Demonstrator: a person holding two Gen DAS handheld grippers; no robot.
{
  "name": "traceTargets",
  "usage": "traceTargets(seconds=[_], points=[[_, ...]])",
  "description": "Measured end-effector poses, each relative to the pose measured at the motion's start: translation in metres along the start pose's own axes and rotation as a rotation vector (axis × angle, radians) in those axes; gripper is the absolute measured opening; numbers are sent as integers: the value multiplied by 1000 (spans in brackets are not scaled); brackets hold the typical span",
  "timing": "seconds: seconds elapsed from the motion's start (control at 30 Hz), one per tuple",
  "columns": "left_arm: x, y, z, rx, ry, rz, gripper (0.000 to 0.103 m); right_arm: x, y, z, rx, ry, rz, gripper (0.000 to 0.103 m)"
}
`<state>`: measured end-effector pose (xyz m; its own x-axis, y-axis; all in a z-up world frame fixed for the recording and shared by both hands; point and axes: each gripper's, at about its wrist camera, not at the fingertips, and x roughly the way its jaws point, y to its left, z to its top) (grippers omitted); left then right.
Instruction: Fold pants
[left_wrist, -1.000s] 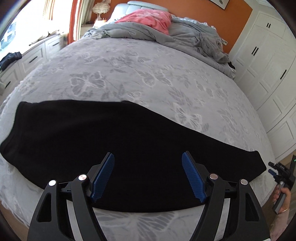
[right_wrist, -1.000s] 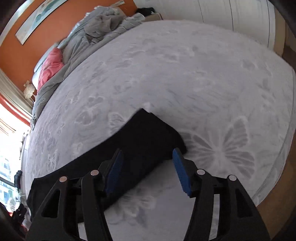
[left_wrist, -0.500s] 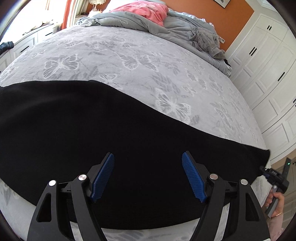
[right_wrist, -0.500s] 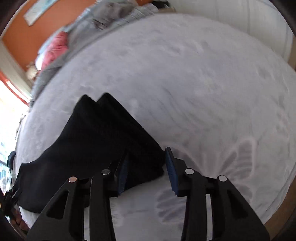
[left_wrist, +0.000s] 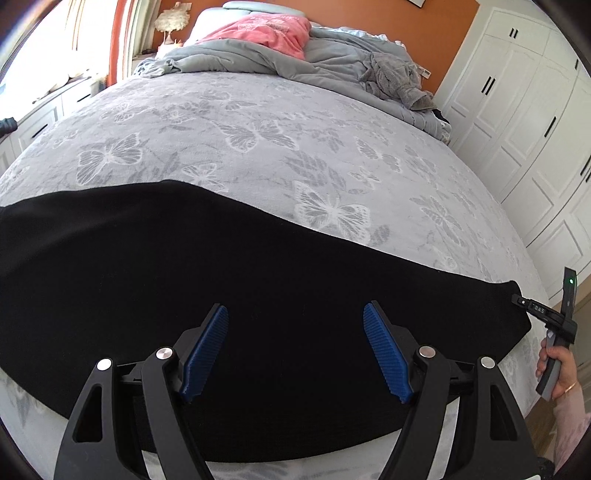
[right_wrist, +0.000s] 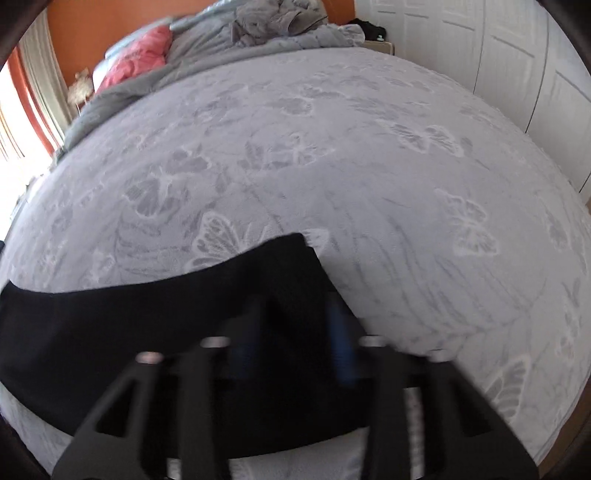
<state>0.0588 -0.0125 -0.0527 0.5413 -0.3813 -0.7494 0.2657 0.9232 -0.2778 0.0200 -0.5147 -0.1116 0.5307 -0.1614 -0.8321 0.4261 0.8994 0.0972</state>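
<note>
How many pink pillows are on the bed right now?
1: a pink fabric pillow at the head of the grey butterfly-print bed, against the rumpled grey duvet, which may hide others.

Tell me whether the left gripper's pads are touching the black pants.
Cannot tell. In the left wrist view the left gripper stands wide open over the black pants, but its blue pads overlap the dark cloth, so no gap or contact shows.
</note>
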Motion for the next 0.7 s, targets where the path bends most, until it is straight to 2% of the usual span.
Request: traceTargets(seconds=[0.13, 0.17, 0.2, 0.23, 0.27, 0.33, 0.37, 0.43, 0.5, 0.57, 0.6, 0.7], points=[[0, -12, -2, 69, -45, 44, 75, -38, -4, 15, -4, -140, -41, 8], [2, -15, -3, 90, -50, 57, 76, -22, -15, 15, 19, -92, -66, 14], [4, -19, -3, 108, -49, 70, 78, -2, -27, 11, 71, -12, -55, 14], [7, -22, -3, 123, -46, 79, 78, 9, -38, 4, 141, 17, -19, 18], [8, -24, -4, 135, -44, 88, 78, 3, -41, 0, 173, -7, -2, 21], [9, -25, -4, 140, -45, 102, 78, -28, -29, 4, 117, -42, -27, 23], [9, -24, -4, 133, -42, 101, 78, -51, -24, 1, 113, -94, -33, 46], [9, -22, -2, 113, -33, 83, 79, -76, -21, -10, 151, -114, -7, 72], [8, -21, -2, 93, -33, 77, 79, -71, -24, -22, 200, -28, 21, 71], [5, -21, -5, 87, -41, 78, 79, -56, -28, -37, 256, 45, 104, 66], [3, -21, -7, 85, -45, 76, 79, -48, -28, -41, 270, 69, 112, 65], [-1, -26, -11, 99, -50, 70, 82, -29, -29, -48, 291, 98, 56, 66]])
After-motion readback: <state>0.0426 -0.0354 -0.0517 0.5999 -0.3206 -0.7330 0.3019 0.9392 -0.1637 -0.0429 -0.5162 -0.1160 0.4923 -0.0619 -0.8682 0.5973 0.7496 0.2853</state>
